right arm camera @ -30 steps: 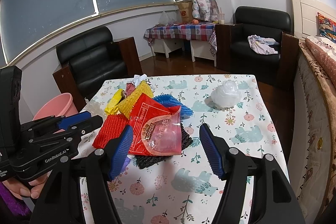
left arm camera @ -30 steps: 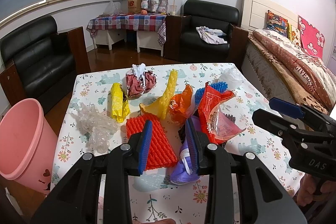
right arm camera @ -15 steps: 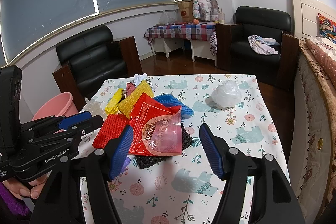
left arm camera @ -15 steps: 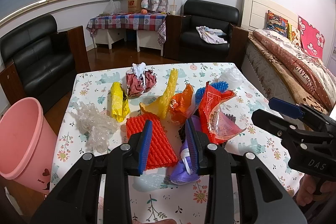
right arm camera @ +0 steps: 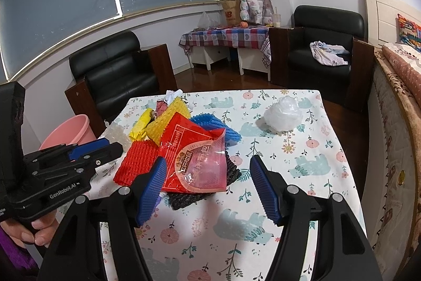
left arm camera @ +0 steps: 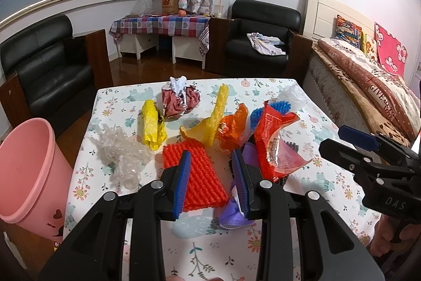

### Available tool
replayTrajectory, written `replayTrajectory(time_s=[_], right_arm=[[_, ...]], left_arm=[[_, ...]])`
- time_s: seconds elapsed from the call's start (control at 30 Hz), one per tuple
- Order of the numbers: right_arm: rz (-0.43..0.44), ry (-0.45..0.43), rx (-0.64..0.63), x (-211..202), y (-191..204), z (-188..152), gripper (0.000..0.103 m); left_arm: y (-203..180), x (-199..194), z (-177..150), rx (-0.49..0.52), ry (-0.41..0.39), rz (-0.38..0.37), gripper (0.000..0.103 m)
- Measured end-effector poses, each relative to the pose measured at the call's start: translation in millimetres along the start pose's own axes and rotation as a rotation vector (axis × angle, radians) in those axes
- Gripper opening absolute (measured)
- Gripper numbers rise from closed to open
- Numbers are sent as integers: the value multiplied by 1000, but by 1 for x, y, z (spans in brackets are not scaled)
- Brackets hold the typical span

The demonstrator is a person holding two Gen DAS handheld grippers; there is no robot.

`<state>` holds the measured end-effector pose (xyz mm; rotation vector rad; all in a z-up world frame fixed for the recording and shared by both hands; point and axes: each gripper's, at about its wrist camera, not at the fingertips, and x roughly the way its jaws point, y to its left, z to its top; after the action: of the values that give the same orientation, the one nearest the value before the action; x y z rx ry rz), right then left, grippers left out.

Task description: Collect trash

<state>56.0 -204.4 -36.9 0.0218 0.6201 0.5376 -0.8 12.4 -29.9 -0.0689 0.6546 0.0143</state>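
Left wrist view: unclenched left gripper (left arm camera: 211,181) hovers above red foam net (left arm camera: 197,175), beside purple wrapper (left arm camera: 234,212)

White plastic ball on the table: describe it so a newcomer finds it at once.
Start at the floral tablecloth, then look toward its far right corner, nearest the black armchair. The white plastic ball sits there alone, pale and crumpled, apart from the colourful heap of trash.

A crowded heap of wrappers, with the red foam net (left arm camera: 194,173) and red snack bag (right arm camera: 196,162) nearest, is blocking the table's (right arm camera: 302,191) left half, while bare cloth is lying open on the right around the lone white bag (right arm camera: 282,116).
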Motion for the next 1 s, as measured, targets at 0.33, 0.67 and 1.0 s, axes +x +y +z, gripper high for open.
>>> replayTrajectory(time_s=[0.33,0.67,1.0], right_arm=[[16,25,13,7,-4,-2,65],[48,44,13,12,0,-3,65],[63,64,10,16,3,-2,65]], left_arm=[[28,-11,-3,-29,15,-33,33],[41,18,-16,-119,163,-12,33],[38,32,-25,-137,212,-44,15]])
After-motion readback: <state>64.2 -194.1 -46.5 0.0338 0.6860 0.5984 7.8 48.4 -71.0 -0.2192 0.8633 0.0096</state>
